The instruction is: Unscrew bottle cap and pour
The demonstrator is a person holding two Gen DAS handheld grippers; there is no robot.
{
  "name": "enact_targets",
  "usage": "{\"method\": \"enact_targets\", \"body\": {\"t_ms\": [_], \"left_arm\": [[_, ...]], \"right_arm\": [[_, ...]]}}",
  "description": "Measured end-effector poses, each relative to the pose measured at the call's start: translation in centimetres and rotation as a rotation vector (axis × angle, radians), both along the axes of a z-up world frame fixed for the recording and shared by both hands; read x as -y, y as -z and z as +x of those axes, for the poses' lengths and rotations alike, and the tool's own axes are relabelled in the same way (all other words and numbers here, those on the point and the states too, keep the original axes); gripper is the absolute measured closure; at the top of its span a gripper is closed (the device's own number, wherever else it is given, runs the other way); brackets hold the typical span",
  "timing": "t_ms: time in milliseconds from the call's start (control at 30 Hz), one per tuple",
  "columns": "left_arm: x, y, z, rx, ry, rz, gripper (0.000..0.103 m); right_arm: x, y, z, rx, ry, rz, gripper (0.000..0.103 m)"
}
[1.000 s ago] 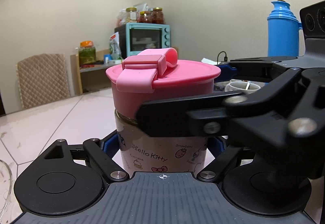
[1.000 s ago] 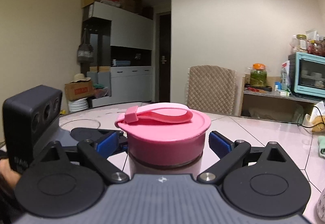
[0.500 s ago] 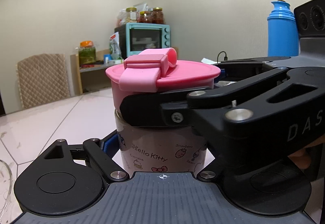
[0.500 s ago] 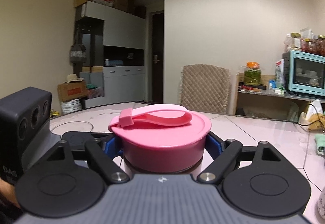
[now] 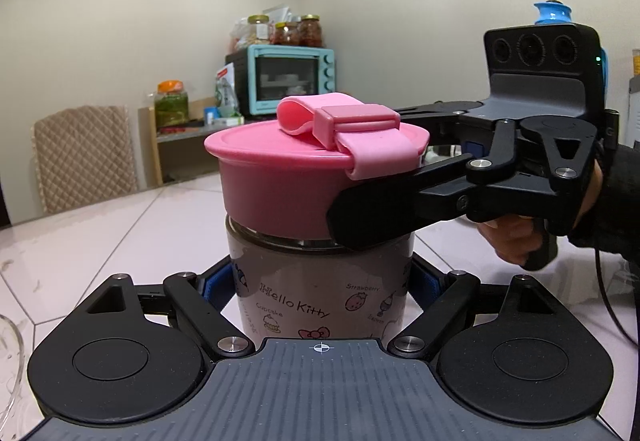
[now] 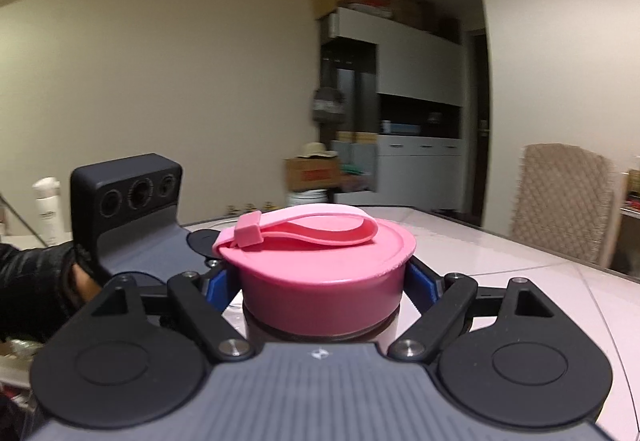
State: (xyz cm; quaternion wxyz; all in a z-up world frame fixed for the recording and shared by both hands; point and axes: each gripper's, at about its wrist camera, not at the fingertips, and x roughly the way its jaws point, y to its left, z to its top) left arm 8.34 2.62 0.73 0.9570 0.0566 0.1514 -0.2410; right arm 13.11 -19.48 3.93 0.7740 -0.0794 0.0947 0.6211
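The left gripper (image 5: 320, 281) clamps the bottle (image 5: 320, 281) standing on the surface (image 5: 100, 241), well in from its edges. The right gripper (image 6: 324, 281) squeezes the pink cap (image 6: 324, 277): unscrewing is underway. Next, probably keep twisting, then lift. The threads are hidden, so looseness is unclear.

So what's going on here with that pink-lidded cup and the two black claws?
A person is working a handheld claw in each hand. The left claw grips the body of the Hello Kitty printed cup, holding it upright on the pale tiled table. The right claw is clamped around the round pink screw lid with its pink strap. The lid sits on the cup; nothing has been poured.
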Motion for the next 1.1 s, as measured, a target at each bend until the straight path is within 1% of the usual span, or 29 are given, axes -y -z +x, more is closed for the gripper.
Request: {"method": "enact_targets", "body": {"t_ms": [67,100,133,167,300,333,367,400,533,667,800,867,1000,1033,1100], "left_arm": [[-0.1,0.0,0.0,-0.001,0.000,-0.001,0.013],[0.0,0.0,0.0,-0.001,-0.001,-0.001,0.013],[0.0,0.0,0.0,-0.001,-0.001,0.000,0.013],[0.1,0.0,0.0,0.000,-0.001,0.001,0.013],[0.0,0.1,0.0,0.000,-0.001,0.001,0.013],[0.0,0.1,0.0,0.000,-0.001,0.001,0.013],[0.0,0.1,0.0,0.000,-0.001,0.001,0.013],[0.0,0.1,0.0,0.000,-0.001,0.001,0.013],[0.0,0.1,0.0,0.000,-0.001,0.001,0.013],[0.1,0.1,0.0,0.000,-0.001,0.001,0.013],[0.1,0.2,0.0,0.000,-0.003,0.001,0.013],[0.1,0.2,0.0,0.001,-0.003,0.001,0.013],[0.1,0.2,0.0,0.001,-0.003,0.001,0.013],[0.1,0.2,0.0,0.001,-0.003,0.001,0.013],[0.1,0.2,0.0,0.000,-0.003,0.001,0.013]], "right_arm": [[-0.1,-0.3,-0.2,-0.004,0.015,-0.006,0.017],[-0.1,-0.4,-0.4,-0.006,0.023,-0.009,0.012],[-0.2,-0.5,-0.8,-0.007,0.049,-0.017,0.003],[-0.3,-0.6,-1.6,-0.005,0.082,-0.024,0.003],[0.0,-0.8,-3.8,-0.010,0.219,-0.004,0.003],[-0.1,-1.0,-4.8,-0.004,0.293,-0.001,0.003],[-0.2,-1.1,-5.4,-0.004,0.332,-0.005,0.003],[-0.3,-1.1,-5.6,-0.003,0.343,-0.003,0.003],[-1.2,-0.8,-7.5,0.006,0.457,0.028,0.004],[-2.7,-0.2,-8.4,0.019,0.558,0.023,0.005],[-3.2,0.0,-8.1,-0.004,0.591,0.044,0.006],[-3.6,0.2,-7.9,-0.014,0.614,0.045,0.010],[-4.2,0.2,-7.7,-0.022,0.642,0.042,0.012],[-4.5,0.2,-7.6,-0.018,0.647,0.035,0.015],[-4.6,0.3,-7.5,-0.025,0.651,0.038,0.015]]}}
